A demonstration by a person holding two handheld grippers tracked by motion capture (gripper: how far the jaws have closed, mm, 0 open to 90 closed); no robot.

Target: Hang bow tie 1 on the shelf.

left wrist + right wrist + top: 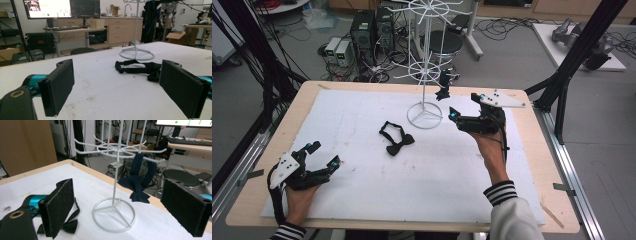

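Note:
A black bow tie [396,140] lies flat on the white board, left of the white wire rack [425,116]. A second dark bow tie [444,87] hangs from a hook on the rack's lower tier. My right gripper [464,106] hovers open just right of the rack base, with nothing between its jaws. In the right gripper view the hanging bow tie [138,182] dangles ahead beside the rack pole [114,187], and the lying bow tie [67,225] peeks out behind the left jaw. My left gripper [324,153] rests open near the front left; its view faces the lying bow tie [140,68].
The white board [362,110] covers most of the wooden table [532,150]. A black frame post [572,65] rises past the right edge. Computers, cables and a stool [446,42] stand on the floor behind the table.

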